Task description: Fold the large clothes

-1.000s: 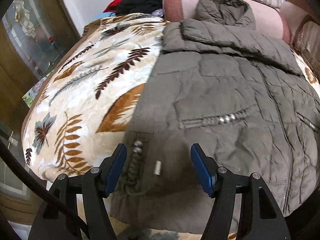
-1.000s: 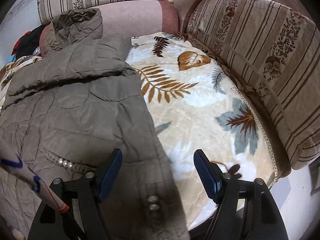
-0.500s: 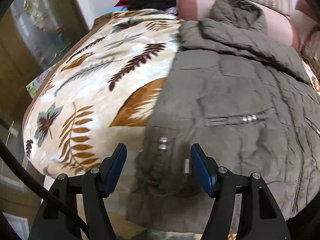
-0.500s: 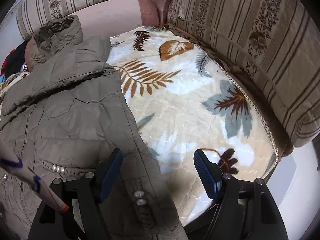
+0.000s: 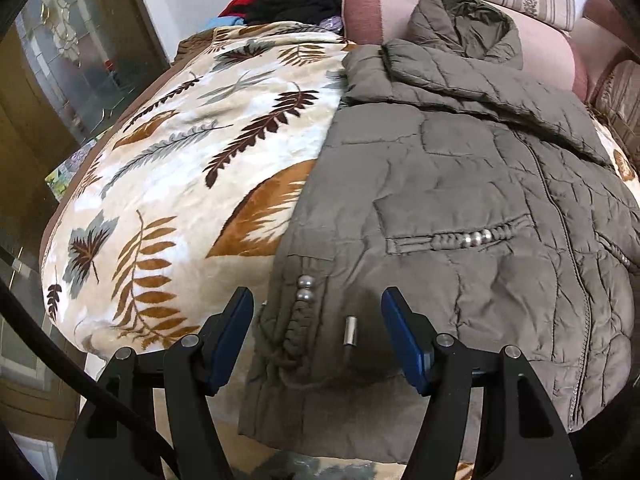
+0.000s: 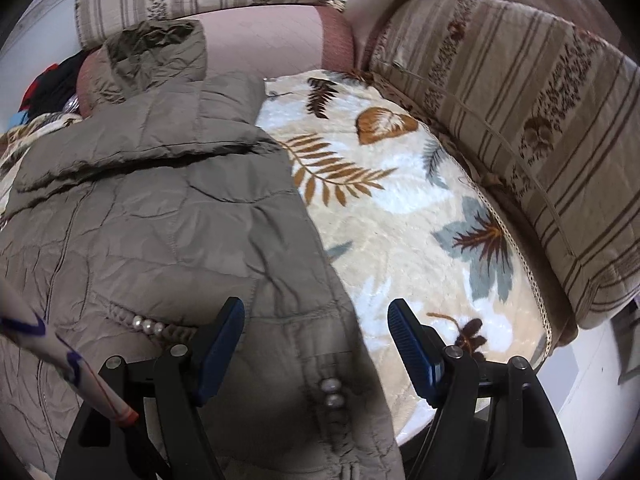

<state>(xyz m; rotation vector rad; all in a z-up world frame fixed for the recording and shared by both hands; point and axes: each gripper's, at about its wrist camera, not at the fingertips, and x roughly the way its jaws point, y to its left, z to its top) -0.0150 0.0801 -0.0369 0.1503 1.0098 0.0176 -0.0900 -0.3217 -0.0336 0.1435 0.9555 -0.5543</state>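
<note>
An olive quilted jacket (image 5: pixel 460 184) lies spread flat on a leaf-patterned blanket (image 5: pixel 180 184), hood toward the sofa back, sleeves folded across the chest. My left gripper (image 5: pixel 316 316) is open just above the jacket's lower left hem corner, with the pearl beads and a metal cord end between its jaws. In the right wrist view the jacket (image 6: pixel 160 216) fills the left side. My right gripper (image 6: pixel 316 320) is open over the lower right hem edge, where jacket meets blanket (image 6: pixel 400 216). Neither holds anything.
Striped sofa cushions (image 6: pixel 520 120) stand along the right and back. A pink bolster (image 5: pixel 552 56) lies under the hood. A pile of dark and red clothes (image 5: pixel 288 4) sits at the far left corner. A glass-door cabinet (image 5: pixel 60 60) stands left of the sofa. The blanket's front edge drops off near both grippers.
Both grippers have shifted sideways over the hem and stayed open. The left view swung left then partly back; the right view swung right then back toward the jacket.
</note>
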